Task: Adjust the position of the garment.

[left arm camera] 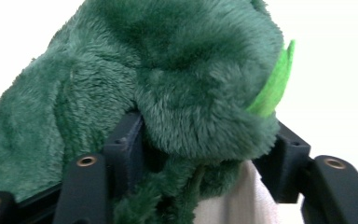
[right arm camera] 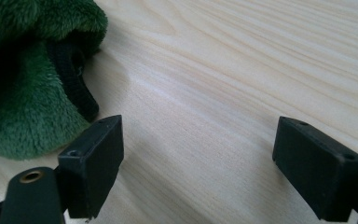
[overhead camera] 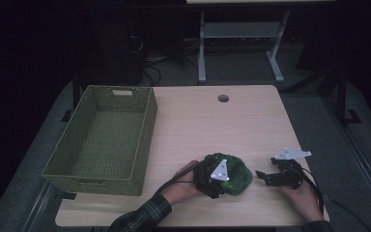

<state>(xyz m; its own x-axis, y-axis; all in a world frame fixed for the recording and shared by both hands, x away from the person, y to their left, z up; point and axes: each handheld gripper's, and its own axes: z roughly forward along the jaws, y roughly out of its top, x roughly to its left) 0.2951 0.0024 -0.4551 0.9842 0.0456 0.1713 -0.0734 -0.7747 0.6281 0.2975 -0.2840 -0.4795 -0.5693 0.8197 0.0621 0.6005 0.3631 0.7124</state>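
Observation:
A dark green plush toy [overhead camera: 234,175] with a bright green felt piece [left arm camera: 272,84] lies on the wooden table [overhead camera: 212,125] near its front edge. My left gripper [overhead camera: 217,181] reaches in from the toy's left and is shut on it, and in the left gripper view the fur [left arm camera: 191,93] bulges between the two black jaws. My right gripper [overhead camera: 264,178] rests just right of the toy, open, with bare tabletop between its wide-set jaws. In the right gripper view the plush toy [right arm camera: 23,98] sits at the upper left with a black strap [right arm camera: 77,91] along its edge.
A green woven basket [overhead camera: 147,125], empty, stands on the left half of the table. A round cable hole [overhead camera: 223,98] sits near the far edge. Beyond the table are the legs of a white frame [overhead camera: 202,48] and floor cables.

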